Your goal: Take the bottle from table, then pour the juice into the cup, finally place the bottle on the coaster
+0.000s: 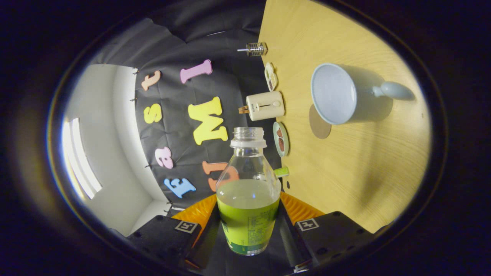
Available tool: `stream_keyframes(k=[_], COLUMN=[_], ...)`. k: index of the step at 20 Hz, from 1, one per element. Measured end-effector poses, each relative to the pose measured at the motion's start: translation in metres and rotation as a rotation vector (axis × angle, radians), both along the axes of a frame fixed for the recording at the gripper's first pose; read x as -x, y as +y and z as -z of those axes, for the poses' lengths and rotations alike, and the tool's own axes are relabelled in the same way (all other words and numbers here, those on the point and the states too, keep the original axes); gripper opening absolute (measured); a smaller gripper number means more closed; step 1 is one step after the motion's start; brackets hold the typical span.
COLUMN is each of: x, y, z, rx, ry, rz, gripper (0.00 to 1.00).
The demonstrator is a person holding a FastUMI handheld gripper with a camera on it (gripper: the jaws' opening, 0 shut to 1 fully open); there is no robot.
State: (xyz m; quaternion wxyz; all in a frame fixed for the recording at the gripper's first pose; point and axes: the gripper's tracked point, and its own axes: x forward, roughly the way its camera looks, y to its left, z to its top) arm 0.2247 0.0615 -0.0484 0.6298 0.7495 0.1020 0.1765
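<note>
Seen from the gripper view, the hand-held gripper (248, 226) clasps the bottle (248, 191) between its two fingers, both pressing its labelled sides. The bottle is uncapped, with green juice (248, 193) partway up. The whole view is rolled sideways, so the counter (356, 184) stands like a wall beside the bottle. Beyond the bottle's mouth the cup (337, 94) stands on the counter, the round coaster (319, 126) just beside it. Near the coaster, a toaster (265, 105) sits at the counter's edge.
</note>
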Motion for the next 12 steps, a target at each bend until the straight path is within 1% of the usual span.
stream_keyframes(k=[8, 12], x=[-0.004, -0.004], y=[-0.004, -0.01], z=[-0.006, -0.009], rx=[-0.032, -0.075], ry=[0.006, 0.003], rz=[-0.022, -0.025], gripper=[0.79, 0.79])
